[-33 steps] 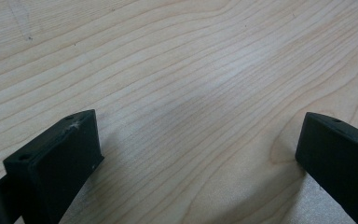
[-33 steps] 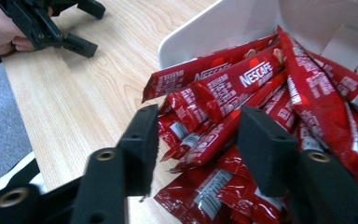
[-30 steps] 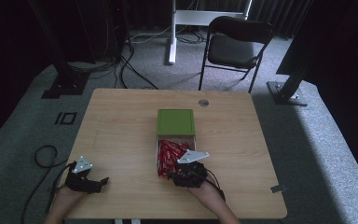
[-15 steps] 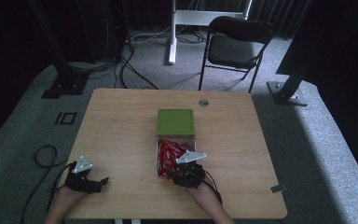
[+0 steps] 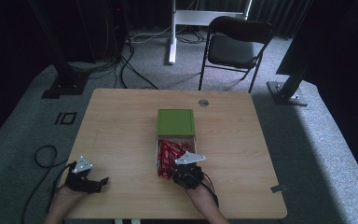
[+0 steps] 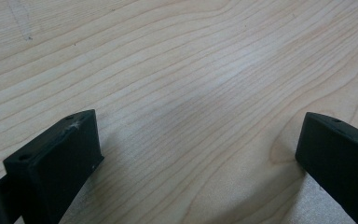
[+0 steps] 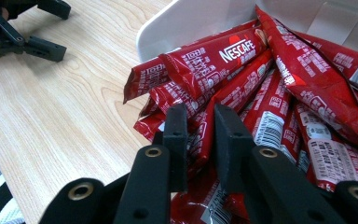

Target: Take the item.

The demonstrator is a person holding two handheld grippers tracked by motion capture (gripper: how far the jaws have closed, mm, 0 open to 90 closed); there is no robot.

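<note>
The right hand-held gripper (image 7: 200,135) has just been closing its jaws, and they now pinch a single red coffee stick sachet (image 7: 205,130) near its lower end, the pads pressing its thin sides in the right gripper view. That sachet lies in the heap of red sachets (image 5: 170,156) that fills the white tray (image 7: 186,23), which sits at the middle of the worktop (image 5: 121,130) just in front of the green box (image 5: 176,122); in the high view the right hand-held gripper (image 5: 186,173) hovers at the near end of that tray. The sachets look light, soft and glossy, so one could slide out of the pads or drag its neighbours along; I judge a hold across the narrow width, near the flat sealed end rather than the powder-filled middle, the safest. The left hand-held gripper (image 5: 86,179) rests well apart at the near left corner of the worktop, its jaws wide open over bare wood and holding nothing.
</note>
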